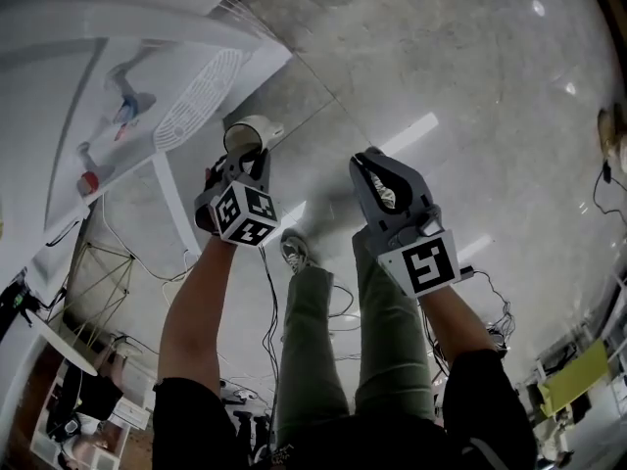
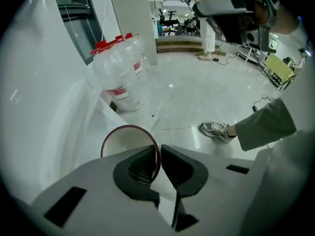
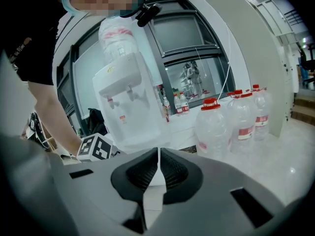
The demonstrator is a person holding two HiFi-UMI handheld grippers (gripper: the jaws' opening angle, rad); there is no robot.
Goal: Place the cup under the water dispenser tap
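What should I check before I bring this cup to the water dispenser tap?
1. Left gripper clamped on the white cup with brown rim: ok.
2. Cup empty inside: ok.
3. Right gripper shut with nothing in it: ok.
4. White water dispenser and its taps in sight: ok.
5. Cup beneath a tap: not ok; it is not there yet.

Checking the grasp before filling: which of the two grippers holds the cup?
The left gripper, pinching the cup by its rim; the right gripper is shut and empty.
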